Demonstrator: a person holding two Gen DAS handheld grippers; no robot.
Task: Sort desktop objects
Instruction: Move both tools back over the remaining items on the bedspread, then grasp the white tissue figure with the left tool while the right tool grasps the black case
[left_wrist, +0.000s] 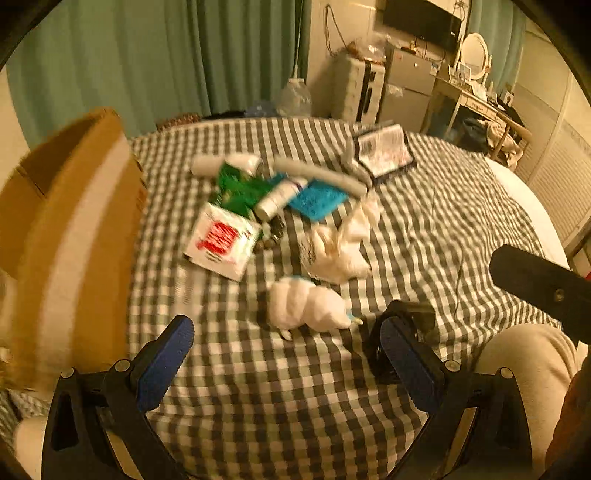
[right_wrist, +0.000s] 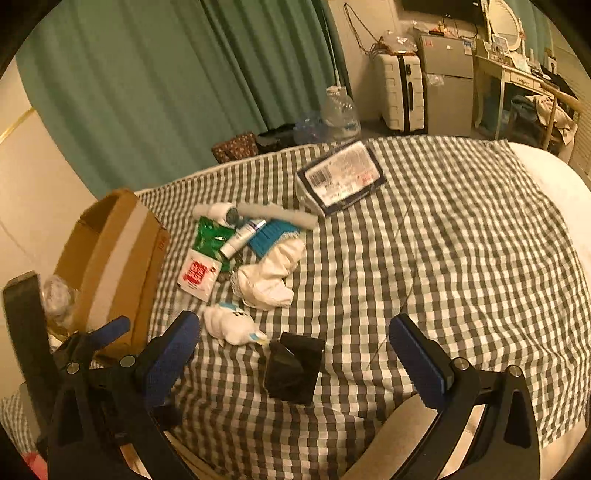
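Observation:
A pile of small objects lies on a checked cloth (left_wrist: 424, 229): a red-and-white packet (left_wrist: 221, 243), a green packet (left_wrist: 240, 188), a white tube (left_wrist: 280, 197), a blue sponge (left_wrist: 317, 199), white cloths (left_wrist: 340, 247), a white plush toy (left_wrist: 310, 306) and a black box (right_wrist: 295, 369). An open cardboard box (left_wrist: 74, 236) stands at the left. My left gripper (left_wrist: 286, 354) is open and empty above the cloth, near the plush toy. My right gripper (right_wrist: 295, 350) is open and empty, with the black box lying between its fingers below.
A dark flat package with a barcode label (right_wrist: 341, 177) lies at the far side of the cloth. Green curtains (right_wrist: 184, 74), a white suitcase (right_wrist: 400, 92) and a desk with a mirror (right_wrist: 517, 74) stand behind. A clear plastic object (right_wrist: 57, 295) sits in the cardboard box.

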